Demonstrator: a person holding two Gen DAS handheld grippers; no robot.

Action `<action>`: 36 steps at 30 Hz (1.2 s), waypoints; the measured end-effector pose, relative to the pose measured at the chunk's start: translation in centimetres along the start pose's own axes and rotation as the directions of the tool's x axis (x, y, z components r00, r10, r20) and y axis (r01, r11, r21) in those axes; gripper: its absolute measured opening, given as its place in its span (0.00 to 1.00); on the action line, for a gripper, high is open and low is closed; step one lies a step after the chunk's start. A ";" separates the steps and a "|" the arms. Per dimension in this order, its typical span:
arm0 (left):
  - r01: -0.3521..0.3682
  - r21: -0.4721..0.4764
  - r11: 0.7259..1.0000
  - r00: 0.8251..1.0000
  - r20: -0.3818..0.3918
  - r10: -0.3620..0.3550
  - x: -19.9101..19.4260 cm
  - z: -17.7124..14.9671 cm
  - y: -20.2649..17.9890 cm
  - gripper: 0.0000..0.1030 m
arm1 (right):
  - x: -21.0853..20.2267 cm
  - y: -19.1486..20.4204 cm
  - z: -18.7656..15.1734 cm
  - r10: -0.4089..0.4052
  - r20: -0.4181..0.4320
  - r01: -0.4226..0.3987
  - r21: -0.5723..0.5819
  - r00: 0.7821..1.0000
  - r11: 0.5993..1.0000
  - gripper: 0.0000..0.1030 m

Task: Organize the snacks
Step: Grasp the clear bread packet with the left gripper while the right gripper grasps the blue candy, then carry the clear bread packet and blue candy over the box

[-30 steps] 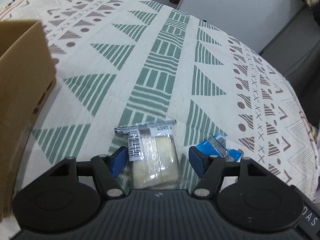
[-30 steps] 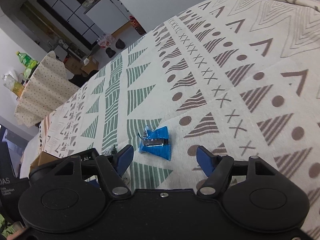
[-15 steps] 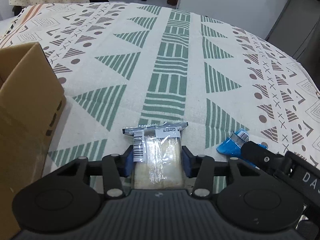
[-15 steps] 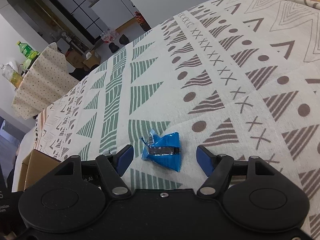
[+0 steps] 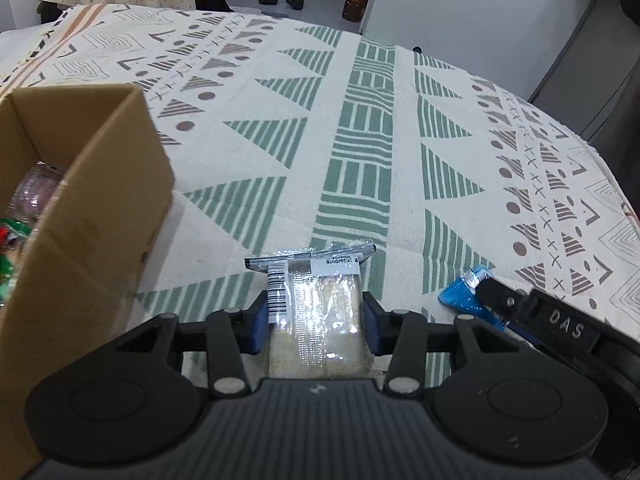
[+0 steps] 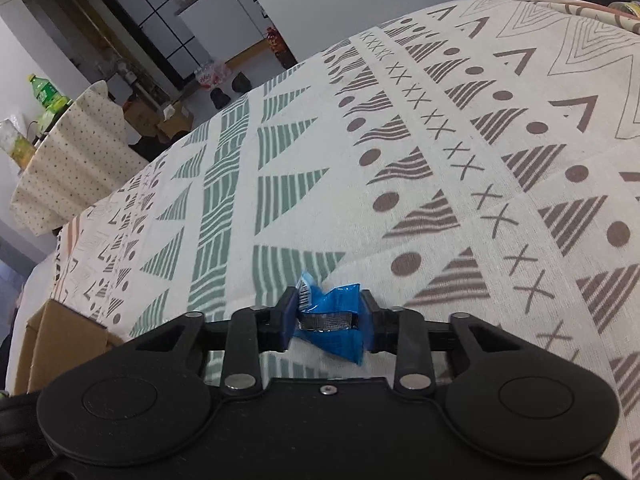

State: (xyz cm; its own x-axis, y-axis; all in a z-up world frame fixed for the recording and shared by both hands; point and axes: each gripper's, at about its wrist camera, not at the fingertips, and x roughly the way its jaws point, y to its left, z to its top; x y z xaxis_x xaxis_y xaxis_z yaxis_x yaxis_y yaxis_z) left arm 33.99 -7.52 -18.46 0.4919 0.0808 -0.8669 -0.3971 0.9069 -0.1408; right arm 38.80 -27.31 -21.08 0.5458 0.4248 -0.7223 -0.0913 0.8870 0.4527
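My left gripper (image 5: 315, 322) has its two blue pads pressed against the sides of a clear-wrapped pale snack bar (image 5: 318, 312), so it is clamped on that packet. The packet's near end is hidden behind the gripper body, and its far end, with a barcode strip and a white printed label, sticks out past the fingertips; the label text is too small for me to read. My right gripper (image 6: 329, 320) is closed tight on a blue foil snack packet (image 6: 334, 322), one pad on each side, with a silver band across the packet's middle. Whether either packet is off the cloth or touching it I cannot tell.

Taking the cardboard box (image 5: 72, 216) as my landmark: the clear-wrapped bar sits just to the right of the box's near corner, and the blue packet (image 5: 462, 294) lies further right again, well apart from the box, partly covered in the left view by the right gripper's black finger. The box is cut off at the left edge; inside I make out a pinkish clear wrapper and something green and red, too cropped to name. Everything rests on the patterned tablecloth (image 5: 360, 152) with green and brown triangles.

My count: two grippers, two snack packets outside the box, one box.
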 end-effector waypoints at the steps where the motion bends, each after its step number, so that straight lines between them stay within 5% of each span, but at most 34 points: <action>1: 0.000 0.002 1.000 1.000 0.006 0.000 -0.3 0.0 0.1 0.43 | -0.4 0.1 0.0 0.003 0.000 -0.003 -0.004 1.000 1.000 0.29; 12: 0.002 0.012 1.000 0.998 0.068 -0.003 -4.9 -0.2 1.2 0.43 | -4.8 1.4 -1.2 0.064 0.063 -0.066 0.034 0.996 0.997 0.28; 36: -0.020 -0.054 0.998 0.973 0.227 0.032 -15.5 -0.5 6.1 0.43 | -11.4 8.9 -2.9 0.233 0.148 -0.213 -0.139 0.961 0.967 0.28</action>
State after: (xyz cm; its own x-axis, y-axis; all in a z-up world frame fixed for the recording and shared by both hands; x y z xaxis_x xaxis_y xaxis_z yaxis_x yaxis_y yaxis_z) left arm 23.52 -3.44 -6.10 0.6419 0.2016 -0.7399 -0.4485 0.8813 -0.1490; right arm 29.33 -23.72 -10.34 0.6262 0.5882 -0.5117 -0.3204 0.7925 0.5189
